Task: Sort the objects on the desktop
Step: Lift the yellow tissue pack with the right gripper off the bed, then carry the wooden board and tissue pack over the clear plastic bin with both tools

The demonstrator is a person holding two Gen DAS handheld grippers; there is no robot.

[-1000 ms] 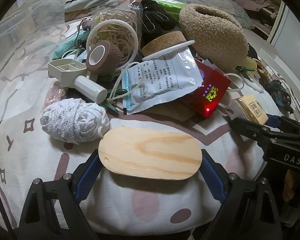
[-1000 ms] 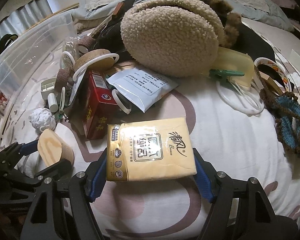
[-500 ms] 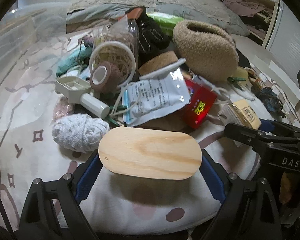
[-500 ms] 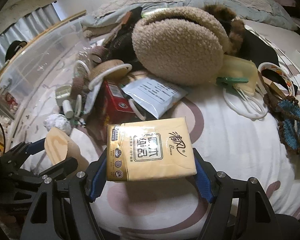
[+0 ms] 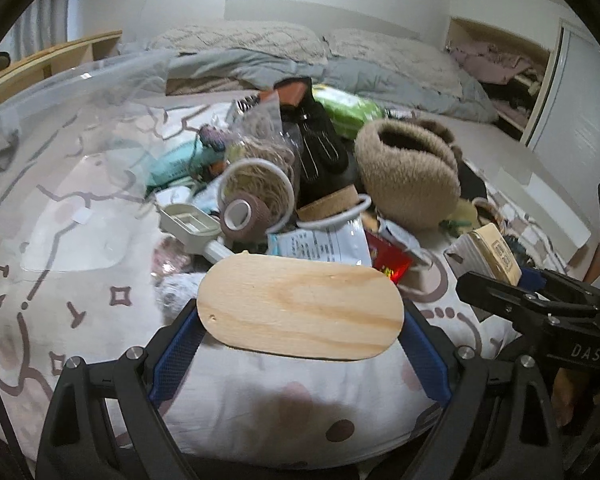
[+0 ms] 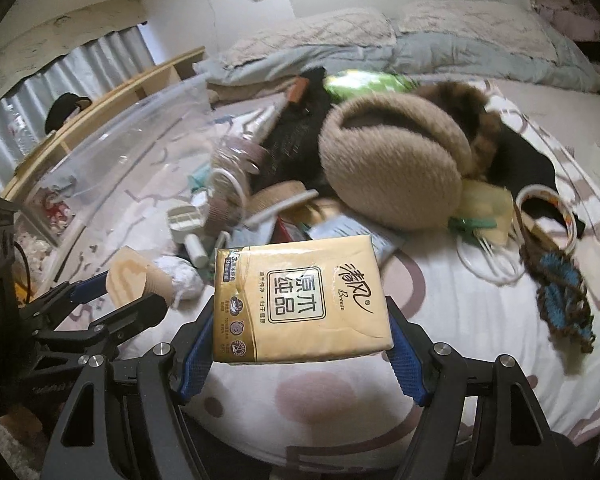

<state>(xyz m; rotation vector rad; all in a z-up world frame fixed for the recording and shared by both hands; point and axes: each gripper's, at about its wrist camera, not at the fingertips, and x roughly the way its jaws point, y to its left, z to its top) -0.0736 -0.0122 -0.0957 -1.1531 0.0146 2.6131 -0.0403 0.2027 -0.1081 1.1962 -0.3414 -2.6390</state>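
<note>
My left gripper (image 5: 300, 344) is shut on an oval wooden board (image 5: 300, 306) and holds it above the bedsheet. The board also shows in the right wrist view (image 6: 130, 280), left of my right gripper. My right gripper (image 6: 300, 344) is shut on a yellow tissue pack (image 6: 300, 300), held up over the sheet. The pack also shows at the right of the left wrist view (image 5: 496, 254). Beyond both lies a pile: a fuzzy beige hat (image 5: 408, 176), a white printed pouch (image 5: 324, 244), a red box (image 5: 390, 258), a brown tape roll (image 5: 246, 214), black gloves (image 5: 320, 144).
A clear plastic storage bin (image 5: 52, 152) stands at the left, also seen in the right wrist view (image 6: 112, 152). A white yarn ball (image 6: 182, 280), a green clip (image 6: 474, 226), white cord rings (image 6: 492, 264) and a blue-brown knit piece (image 6: 560, 296) lie on the sheet. Pillows (image 5: 340, 48) lie at the back.
Both grippers have risen and tilted up with their loads. The pile now sits lower and farther off, and the room's wall and the bin show more.
</note>
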